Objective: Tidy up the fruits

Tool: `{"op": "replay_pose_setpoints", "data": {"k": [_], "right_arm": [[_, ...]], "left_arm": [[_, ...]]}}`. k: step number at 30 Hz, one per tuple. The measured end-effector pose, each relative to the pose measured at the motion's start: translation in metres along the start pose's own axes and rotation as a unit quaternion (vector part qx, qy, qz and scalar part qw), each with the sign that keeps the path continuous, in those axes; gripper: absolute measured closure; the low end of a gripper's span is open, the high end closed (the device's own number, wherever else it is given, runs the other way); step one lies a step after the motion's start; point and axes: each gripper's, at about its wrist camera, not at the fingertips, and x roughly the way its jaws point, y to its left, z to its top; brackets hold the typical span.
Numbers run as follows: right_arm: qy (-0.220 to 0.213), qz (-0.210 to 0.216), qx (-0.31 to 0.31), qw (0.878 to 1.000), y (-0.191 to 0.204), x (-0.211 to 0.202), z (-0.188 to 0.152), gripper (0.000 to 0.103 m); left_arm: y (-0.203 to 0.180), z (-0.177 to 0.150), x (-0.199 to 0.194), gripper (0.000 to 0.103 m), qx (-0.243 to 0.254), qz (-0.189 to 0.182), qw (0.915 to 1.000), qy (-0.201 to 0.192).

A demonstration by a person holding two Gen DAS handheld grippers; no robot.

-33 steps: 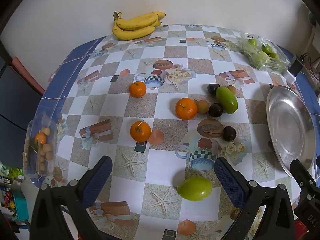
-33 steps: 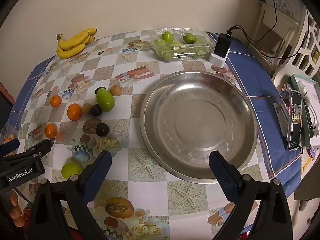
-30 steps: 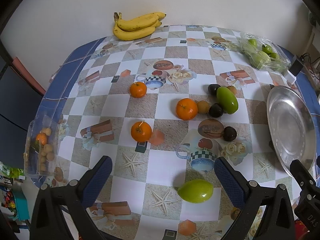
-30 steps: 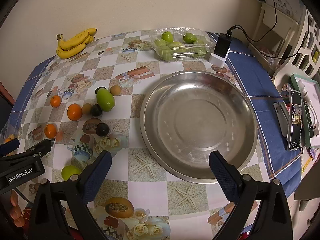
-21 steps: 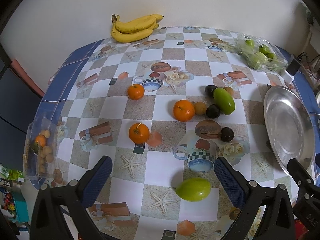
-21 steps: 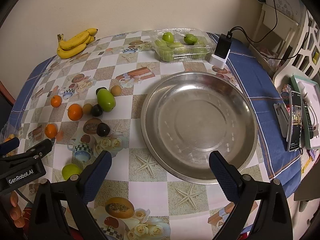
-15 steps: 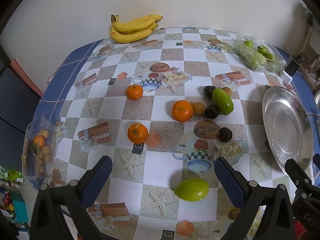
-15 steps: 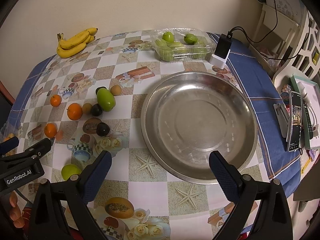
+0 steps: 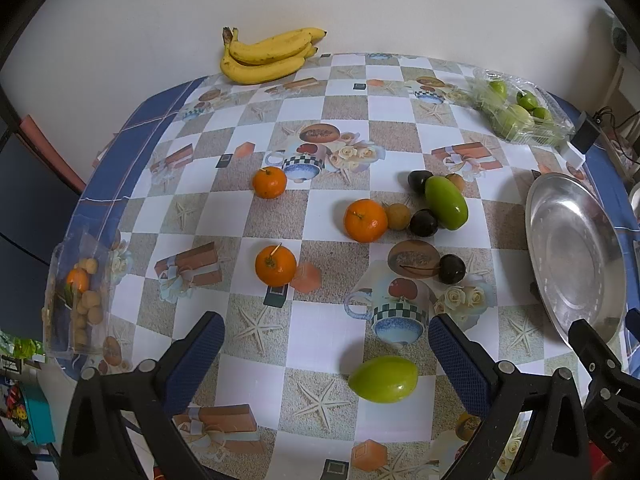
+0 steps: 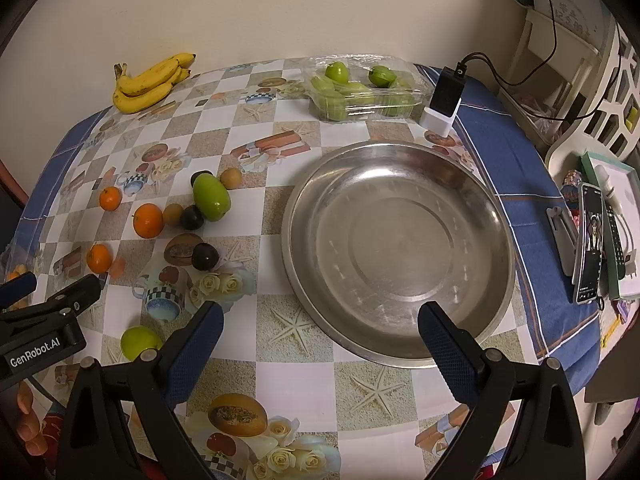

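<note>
Checked oilcloth covers the worktop (image 9: 320, 336), where an empty steel dish (image 10: 396, 248) sits toward its right side. Left tongs (image 9: 326, 354) and right tongs (image 10: 320, 334) both hover with jaws apart, holding nothing. Bananas (image 9: 266, 58) lie by the wall; a green mango (image 9: 383, 373) rests between the left jaws, with oranges (image 9: 365, 220) and dark fruit (image 9: 423, 223) scattered farther back.

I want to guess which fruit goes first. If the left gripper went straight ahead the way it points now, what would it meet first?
Probably the near green fruit, lying between the open left gripper fingers, toward the right one. Depth is unclear; the gripper may be above it and pass over.
</note>
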Motion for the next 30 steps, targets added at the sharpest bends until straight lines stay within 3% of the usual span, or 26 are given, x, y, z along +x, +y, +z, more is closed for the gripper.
{"op": "replay_pose_setpoints", "data": {"k": [7,11,17,23,30], "right_arm": [[0.003,-0.001,-0.004,1.000,0.002,0.001,0.000,0.005],[0.006,0.002,-0.009,1.000,0.006,0.003,0.001,0.005],[0.013,0.071,-0.022,0.997,0.027,0.007,0.007,0.005],[0.041,0.136,-0.045,0.989,0.065,0.018,0.009,0.005],[0.091,0.153,-0.079,0.981,0.104,0.042,0.002,0.005]], "left_arm": [[0.001,-0.002,0.003,0.000,0.003,0.005,0.9999,0.016],[0.004,0.000,0.006,0.000,0.009,0.029,0.9980,0.055],[0.031,0.006,0.008,0.000,-0.047,-0.012,0.9976,0.049],[0.064,0.007,0.013,0.000,-0.084,-0.014,0.9954,0.042],[0.087,0.000,0.036,0.000,-0.088,-0.022,0.9939,0.063]]}}
